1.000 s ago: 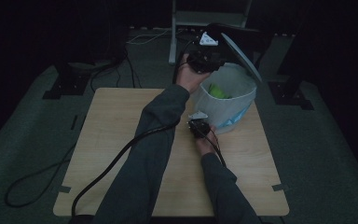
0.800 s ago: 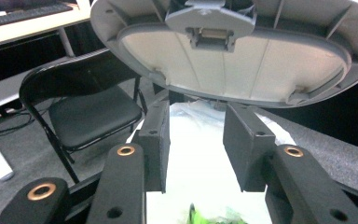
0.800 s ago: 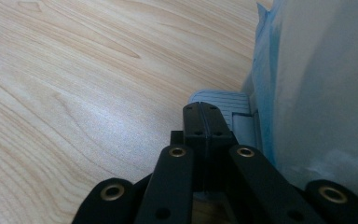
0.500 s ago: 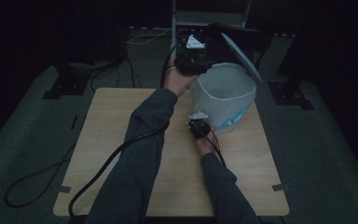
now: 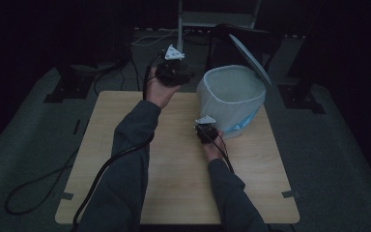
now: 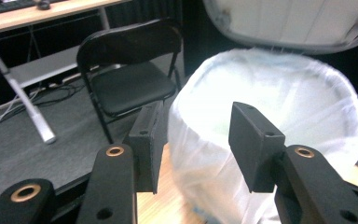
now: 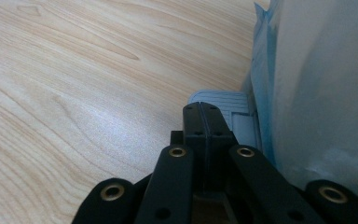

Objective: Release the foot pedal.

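High view: left claw (image 5: 173, 72) has drawn back from over the bin (image 5: 232, 99) to just beside its rim — jaws wide apart, empty, so the drop looks finished. Right claw (image 5: 206, 132) presses the bin's pedal (image 7: 223, 105), jaws closed together — no readable writing

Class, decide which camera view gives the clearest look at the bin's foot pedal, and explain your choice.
The right gripper view: the grey ribbed pedal lies directly beyond the right gripper, whose jaws are shut, at the base of the bin. The high view is too dark and far off to make it out. The left gripper view looks at the bin's bagged upper part.
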`<state>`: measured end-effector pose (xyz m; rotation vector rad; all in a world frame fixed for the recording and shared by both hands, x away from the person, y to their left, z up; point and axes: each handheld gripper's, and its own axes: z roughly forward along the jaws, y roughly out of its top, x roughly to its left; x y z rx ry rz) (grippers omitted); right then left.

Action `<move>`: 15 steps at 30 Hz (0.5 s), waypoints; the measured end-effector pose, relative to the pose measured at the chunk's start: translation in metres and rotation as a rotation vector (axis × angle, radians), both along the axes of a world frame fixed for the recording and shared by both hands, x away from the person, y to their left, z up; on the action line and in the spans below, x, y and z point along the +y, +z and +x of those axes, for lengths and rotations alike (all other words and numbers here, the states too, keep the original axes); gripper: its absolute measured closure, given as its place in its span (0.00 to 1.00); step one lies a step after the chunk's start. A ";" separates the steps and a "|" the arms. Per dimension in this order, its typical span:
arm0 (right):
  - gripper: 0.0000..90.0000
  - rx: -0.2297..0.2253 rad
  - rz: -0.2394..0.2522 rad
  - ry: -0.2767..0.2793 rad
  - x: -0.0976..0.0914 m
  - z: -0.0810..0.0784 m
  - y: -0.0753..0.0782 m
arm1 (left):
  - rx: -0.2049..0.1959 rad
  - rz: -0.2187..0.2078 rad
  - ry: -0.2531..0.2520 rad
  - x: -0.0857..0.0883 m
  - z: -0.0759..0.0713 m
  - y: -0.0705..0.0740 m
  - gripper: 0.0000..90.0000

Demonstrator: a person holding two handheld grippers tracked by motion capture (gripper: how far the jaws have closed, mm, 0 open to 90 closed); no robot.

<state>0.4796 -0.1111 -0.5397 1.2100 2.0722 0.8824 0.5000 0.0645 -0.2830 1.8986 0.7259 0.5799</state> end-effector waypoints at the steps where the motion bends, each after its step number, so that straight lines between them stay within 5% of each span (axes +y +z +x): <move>1: 1.00 0.001 0.001 -0.001 0.000 0.000 0.000 | 0.003 -0.001 0.003 0.004 0.000 -0.001 0.62; 15: 1.00 0.018 -0.004 0.003 -0.001 0.001 0.004 | 0.021 0.037 0.041 0.045 -0.009 -0.021 0.60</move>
